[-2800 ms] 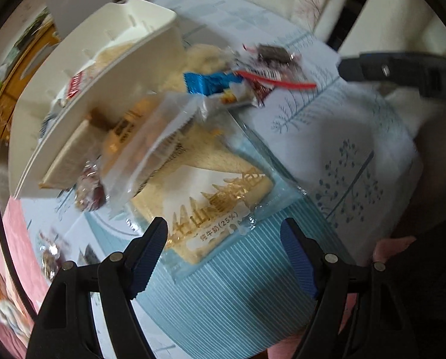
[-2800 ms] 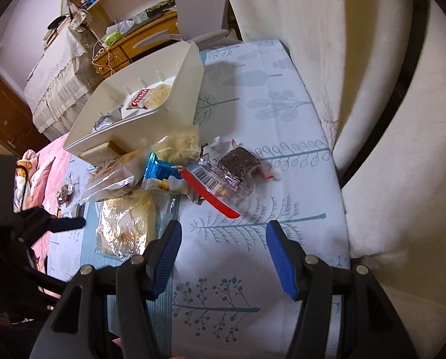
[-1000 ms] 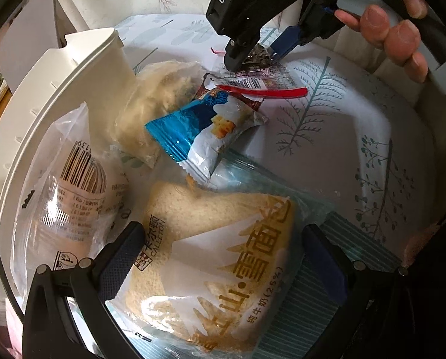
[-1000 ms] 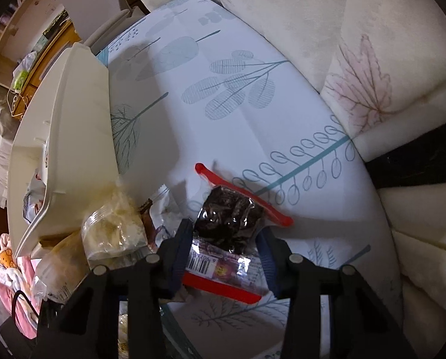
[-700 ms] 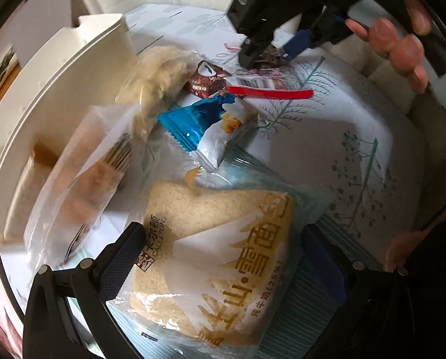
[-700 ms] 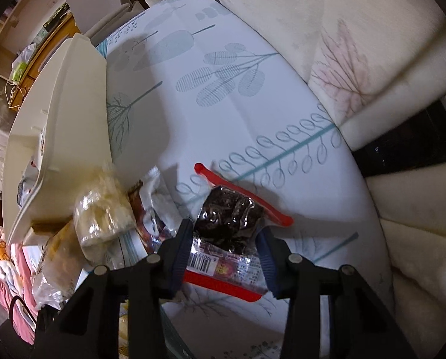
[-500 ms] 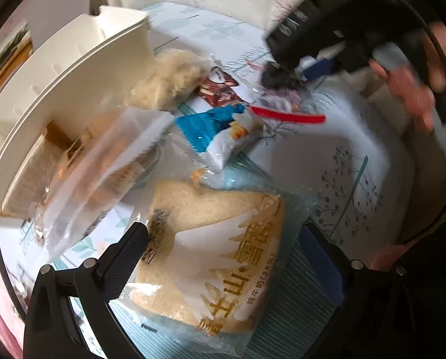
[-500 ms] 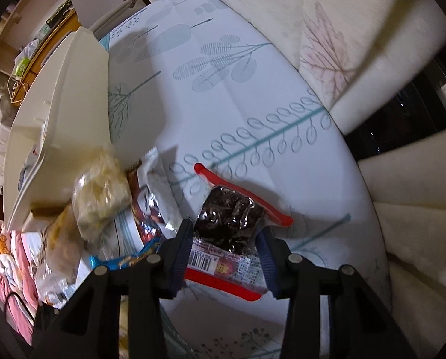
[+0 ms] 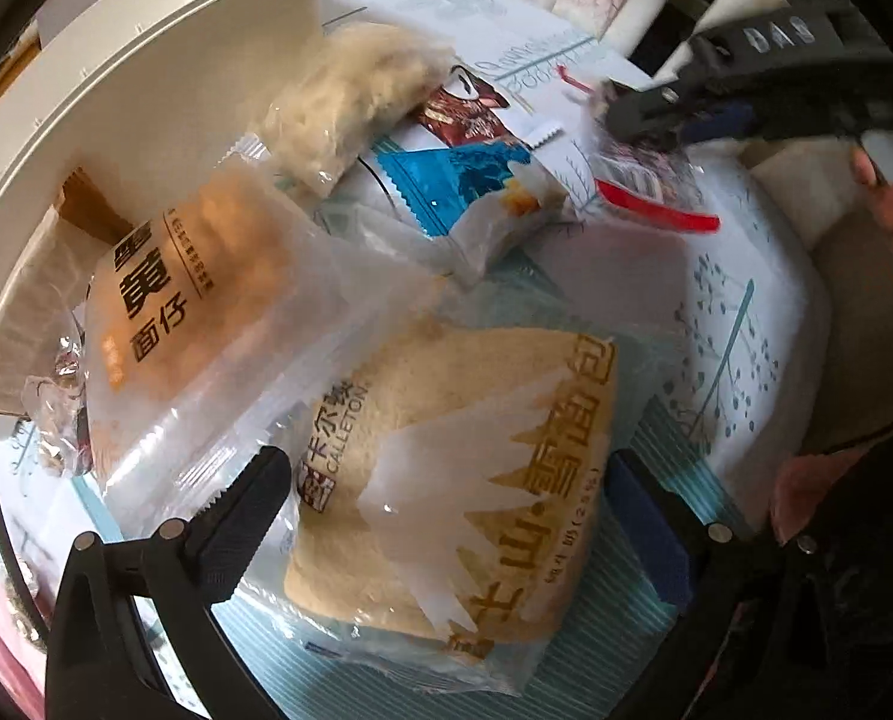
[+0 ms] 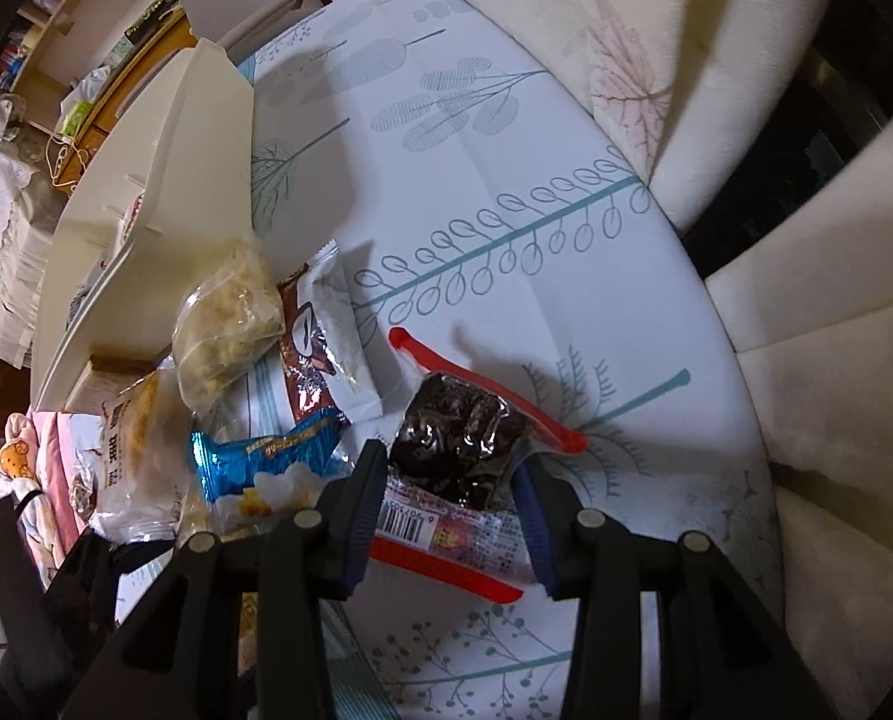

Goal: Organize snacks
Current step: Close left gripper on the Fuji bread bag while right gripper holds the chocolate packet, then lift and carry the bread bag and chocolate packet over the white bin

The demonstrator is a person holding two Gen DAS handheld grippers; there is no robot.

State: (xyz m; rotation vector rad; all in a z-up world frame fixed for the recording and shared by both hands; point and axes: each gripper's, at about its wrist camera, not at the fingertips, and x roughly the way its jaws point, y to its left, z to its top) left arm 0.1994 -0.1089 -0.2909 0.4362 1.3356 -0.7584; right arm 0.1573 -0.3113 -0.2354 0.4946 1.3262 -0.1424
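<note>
On the white tablecloth printed with teal leaf sprigs (image 10: 494, 138), the following are lying or being handled.

Right gripper (image 10: 449, 480), black with blue pads: it is clenching a clear packet with red edges holding a dark brownie-like cake (image 10: 458, 450). Both pads are pressing the packet's sides, its barcode end pointing back toward the gripper. In the left wrist view the same packet (image 9: 650, 180) is showing blurred at the far right, under the right gripper (image 9: 680, 120).

Left gripper (image 9: 446, 510), black with blue pads: its jaws are standing wide apart, straddling a large clear-wrapped slab of pale bread with gold lettering (image 9: 464, 480). The pads are not visibly pressing it, so it is released.

Cream plastic storage bin (image 9: 146, 90): it is sitting at the far left, tipped, with packets piling against its near wall.

Clear packet of orange-brown cake with black characters (image 9: 206, 300): it is lying left of the bread, leaning on the bin.

Clear bag of pale crumbly snack (image 9: 362, 96): it is resting beside the bin's far corner.

Blue and white wrapped snack (image 9: 476, 192): it is lying between the crumbly bag and the red-edged packet.

Brown and white sachet (image 9: 470, 114): it is lying just beyond the blue snack.
</note>
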